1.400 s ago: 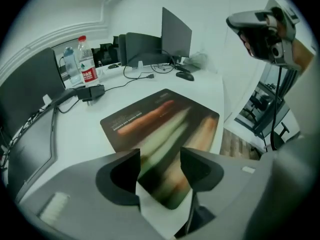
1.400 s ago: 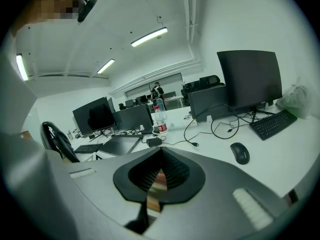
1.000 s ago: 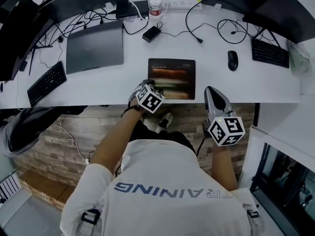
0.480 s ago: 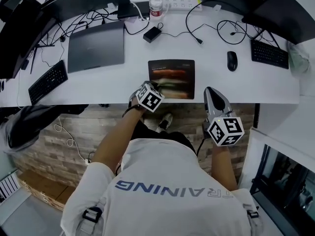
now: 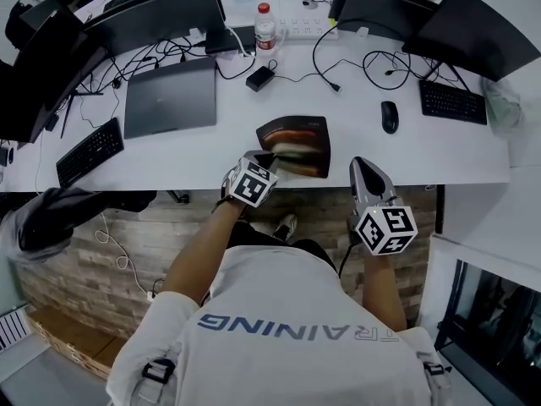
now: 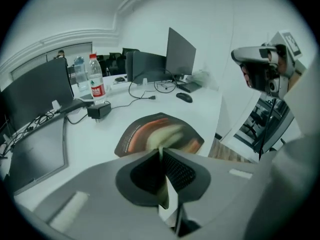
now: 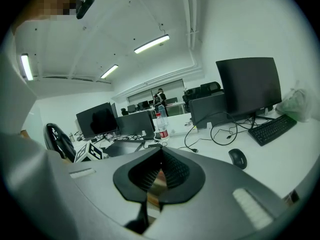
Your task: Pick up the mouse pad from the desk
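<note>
The mouse pad [image 5: 297,145], dark with an orange and cream print, is bent up off the white desk [image 5: 194,155] at its near left corner. My left gripper [image 5: 264,159] has that corner between its jaws, which are still closing, and the pads press on it. In the left gripper view the pad [image 6: 160,133] curves away from the left gripper [image 6: 161,154] over the desktop. My right gripper [image 5: 359,161] hovers at the desk's front edge, right of the pad and apart from it. The right gripper [image 7: 160,156] has its jaws together, with nothing held.
A black mouse [image 5: 389,116] lies right of the pad. A closed laptop [image 5: 172,96], a charger brick [image 5: 259,78] with cables and a water bottle [image 5: 265,25] stand behind it. Keyboards [image 5: 89,150] [image 5: 452,101] and monitors [image 5: 161,11] flank the desk.
The left gripper's jaws closed on the pad's near corner and rose, so the pad now curls up from the desk instead of lying flat. The right gripper stayed put.
</note>
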